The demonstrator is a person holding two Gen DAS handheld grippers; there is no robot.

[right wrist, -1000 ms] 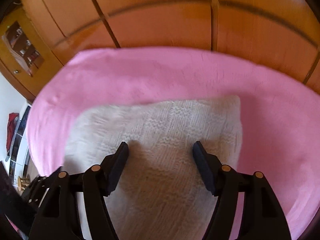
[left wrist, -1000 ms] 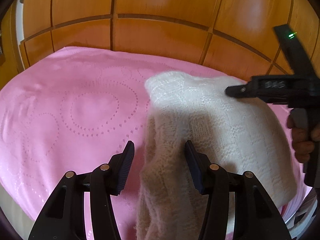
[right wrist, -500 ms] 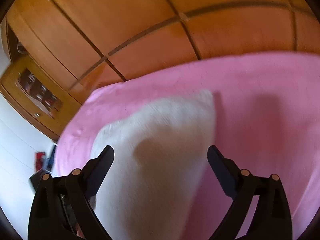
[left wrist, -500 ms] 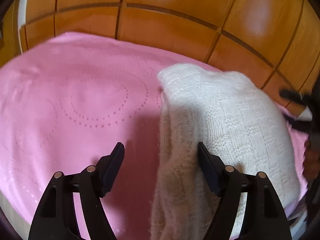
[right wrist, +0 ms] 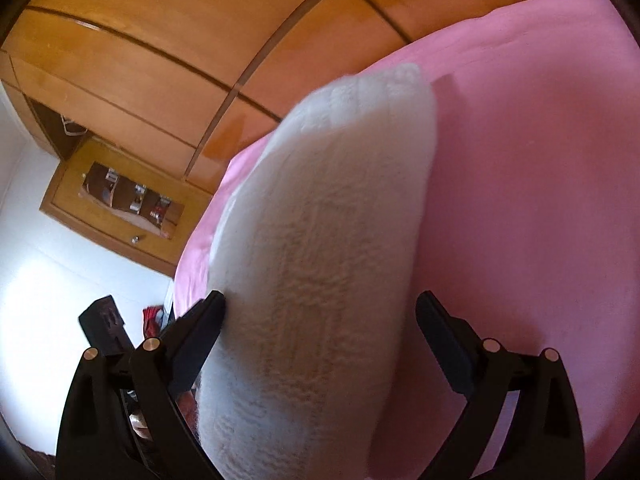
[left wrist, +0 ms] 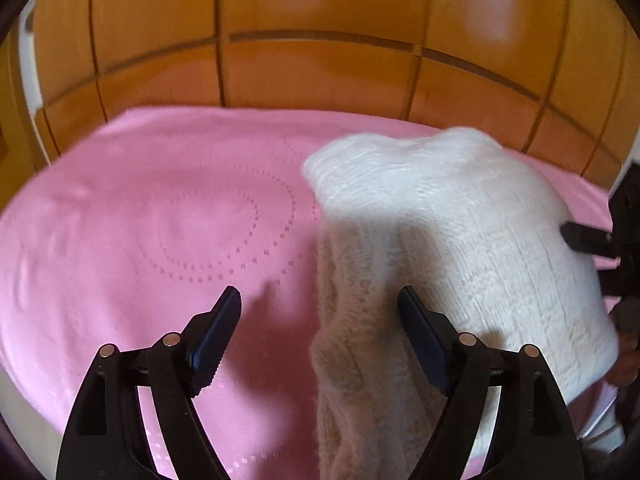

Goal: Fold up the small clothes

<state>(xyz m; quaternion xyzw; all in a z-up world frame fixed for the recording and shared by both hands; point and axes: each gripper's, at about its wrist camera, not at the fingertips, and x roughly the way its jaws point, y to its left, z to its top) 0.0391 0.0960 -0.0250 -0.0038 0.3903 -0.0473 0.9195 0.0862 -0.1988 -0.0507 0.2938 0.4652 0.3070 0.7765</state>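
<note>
On the pink bedspread (left wrist: 152, 216), which covers the bed in front of a wall of orange-brown wooden wardrobe panels (left wrist: 320, 64), we see a white knitted garment (left wrist: 452, 240) lying folded into a thick, soft bundle towards the right side in the left wrist view. Our left gripper (left wrist: 320, 320) hangs above the bundle's near left edge; its jaws are opening, with the knit's fluffy edge between the fingers (left wrist: 222, 332) and just beside the right-hand one, while the left-hand one stands clear over bare pink cloth stitched with dotted rings. Whether the right-hand pad touches the wool we cannot tell. At the far right edge of that view a dark part of the other tool (left wrist: 600, 240) shows beside the bundle, with part of a hand below it. From the right wrist view, strongly tilted, our right gripper (right wrist: 320, 316) has its jaws spread wide, the garment running lengthwise between them; its left finger lies right against the knit's side and the right one stands apart from it. Beyond, a small wooden cabinet with a glass front (right wrist: 128, 200) stands against a white wall
</note>
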